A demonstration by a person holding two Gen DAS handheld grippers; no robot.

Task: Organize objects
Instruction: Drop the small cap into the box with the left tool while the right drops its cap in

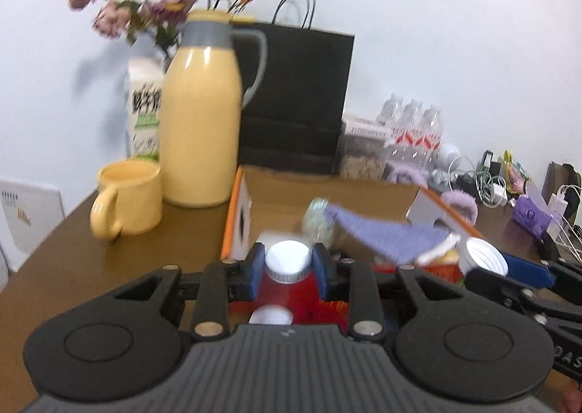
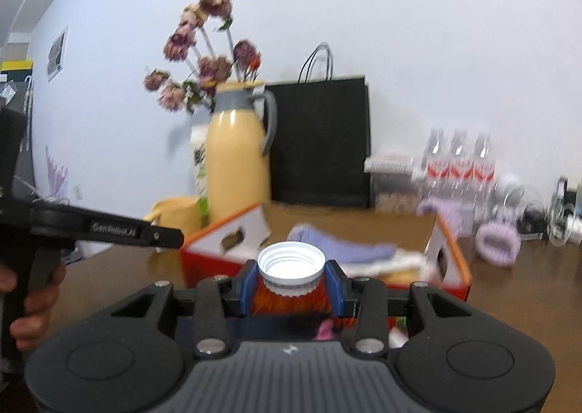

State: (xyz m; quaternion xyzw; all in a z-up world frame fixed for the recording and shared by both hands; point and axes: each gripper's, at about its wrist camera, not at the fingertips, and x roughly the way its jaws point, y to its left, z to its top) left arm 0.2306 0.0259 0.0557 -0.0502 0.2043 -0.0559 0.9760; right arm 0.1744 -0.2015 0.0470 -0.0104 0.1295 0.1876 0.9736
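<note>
Already the box point(image 2: 451, 260) holds cloths (bottle uncapped); my left gripper point(image 1: 287, 267) pinches the bottle point(image 1: 287, 289), my right gripper point(image 2: 291, 282) its cap point(image 2: 291, 262), both unstowed.

- the left gripper point(image 1: 287, 276) is held angled slightly downward, its black linkage arms spread to either side; its blue pads point(image 1: 256, 269) are pressed on the sides of a white-capped red bottle point(image 1: 287, 263).
- the right gripper point(image 2: 291, 289) is held nearly level, tilted a little down; its blue pads point(image 2: 248, 287) are clamped on the ribbed neck of an open-topped red bottle point(image 2: 291, 267).
- in the right wrist view, the left gripper's handle is gripped by a hand point(image 2: 31, 304) at the left edge, fingers curled around it.
- in the left wrist view, the right gripper is seen at the right edge.
</note>
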